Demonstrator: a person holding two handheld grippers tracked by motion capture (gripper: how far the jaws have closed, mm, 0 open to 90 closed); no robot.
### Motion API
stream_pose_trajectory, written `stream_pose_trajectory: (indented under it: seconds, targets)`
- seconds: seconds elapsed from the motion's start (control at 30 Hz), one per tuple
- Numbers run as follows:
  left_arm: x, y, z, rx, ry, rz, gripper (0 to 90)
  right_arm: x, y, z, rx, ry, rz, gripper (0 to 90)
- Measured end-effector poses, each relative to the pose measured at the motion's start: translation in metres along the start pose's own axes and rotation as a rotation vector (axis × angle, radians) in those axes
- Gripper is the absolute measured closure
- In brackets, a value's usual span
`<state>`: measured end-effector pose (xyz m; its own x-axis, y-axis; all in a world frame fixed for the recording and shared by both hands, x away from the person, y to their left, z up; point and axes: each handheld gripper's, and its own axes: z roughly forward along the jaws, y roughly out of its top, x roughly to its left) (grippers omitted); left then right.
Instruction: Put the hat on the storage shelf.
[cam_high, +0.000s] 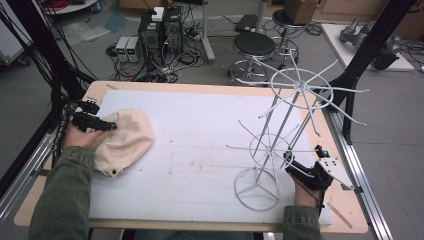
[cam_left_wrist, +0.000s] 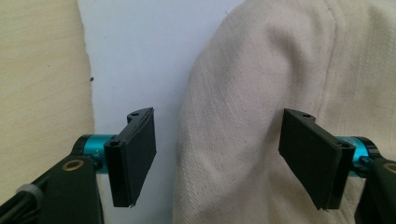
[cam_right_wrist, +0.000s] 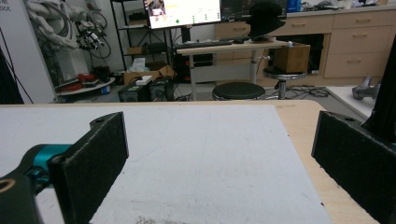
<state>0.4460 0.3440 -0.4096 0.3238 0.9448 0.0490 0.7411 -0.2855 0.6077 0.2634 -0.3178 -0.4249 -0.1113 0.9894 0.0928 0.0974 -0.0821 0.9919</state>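
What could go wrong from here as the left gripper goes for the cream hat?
The left gripper is open around a soft bulge of the cream hat; its fingers may pinch only a loose fold, letting the hat sag or slip. The white wire rack stands tall on a narrow ring base, close beside the right gripper, so a bump might tip it.

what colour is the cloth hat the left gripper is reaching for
The cloth hat is plain cream, off-white, with no pattern; the left gripper view shows it best.
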Motion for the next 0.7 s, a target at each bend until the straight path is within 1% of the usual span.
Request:
stream_pose_trajectory:
  seconds: [0.03, 0.13, 0.17, 0.2, 0.23, 0.3, 0.33, 0.37, 0.4, 0.43, 0.47, 0.5, 0.57, 0.6, 0.67, 0.7]
  targets:
    - [0.000, 0.000, 0.001, 0.006, -0.002, 0.002, 29.7, 0.000, 0.000, 0.000, -0.004, 0.002, -0.004, 2.9]
    - [0.000, -0.001, 0.002, 0.008, -0.014, 0.007, 39.3, 0.000, 0.000, 0.000, 0.000, 0.004, -0.003, 2.9]
    - [-0.001, -0.001, 0.002, 0.010, -0.023, 0.013, 39.3, 0.000, 0.000, 0.000, 0.000, 0.004, -0.002, 2.9]
    - [-0.001, 0.000, 0.002, 0.018, -0.029, 0.018, 46.4, 0.000, 0.000, 0.001, 0.000, 0.005, 0.000, 2.9]
    - [-0.001, 0.000, 0.002, 0.018, -0.029, 0.018, 47.6, 0.000, 0.000, 0.001, 0.000, 0.005, 0.000, 2.9]
    - [-0.002, 0.000, 0.003, 0.021, -0.030, 0.021, 52.6, 0.000, 0.000, 0.000, -0.001, 0.005, 0.003, 2.9]
    - [-0.002, 0.000, 0.002, 0.025, -0.030, 0.033, 52.6, 0.000, 0.000, 0.000, -0.001, 0.005, 0.003, 2.9]
    - [-0.003, 0.000, 0.002, 0.027, -0.030, 0.039, 54.8, 0.000, 0.000, 0.000, 0.001, 0.005, 0.001, 2.9]
    - [-0.004, 0.000, 0.002, 0.024, -0.025, 0.046, 58.6, 0.000, 0.000, 0.001, 0.001, 0.006, 0.001, 2.9]
    - [-0.004, 0.000, 0.002, 0.024, -0.025, 0.046, 60.0, 0.000, 0.000, 0.001, 0.001, 0.006, 0.001, 2.9]
    - [-0.005, 0.000, 0.002, 0.025, -0.018, 0.058, 60.0, 0.000, 0.000, 0.001, 0.001, 0.006, 0.002, 2.9]
    - [-0.006, 0.000, 0.001, 0.021, -0.011, 0.063, 62.0, 0.000, 0.000, 0.001, 0.002, 0.006, 0.001, 2.9]
    - [-0.007, 0.000, 0.001, 0.021, -0.002, 0.066, 64.3, 0.000, 0.000, 0.001, 0.003, 0.006, 0.003, 2.9]
    - [-0.008, 0.000, 0.001, 0.021, 0.007, 0.076, 68.9, 0.000, 0.000, 0.001, 0.000, 0.006, 0.002, 2.9]
    - [-0.010, 0.001, 0.000, 0.020, 0.027, 0.090, 72.3, 0.000, 0.000, 0.000, 0.003, 0.005, 0.006, 2.9]
    - [-0.012, 0.001, 0.000, 0.020, 0.036, 0.101, 72.3, 0.000, 0.000, 0.000, 0.003, 0.005, 0.006, 2.9]
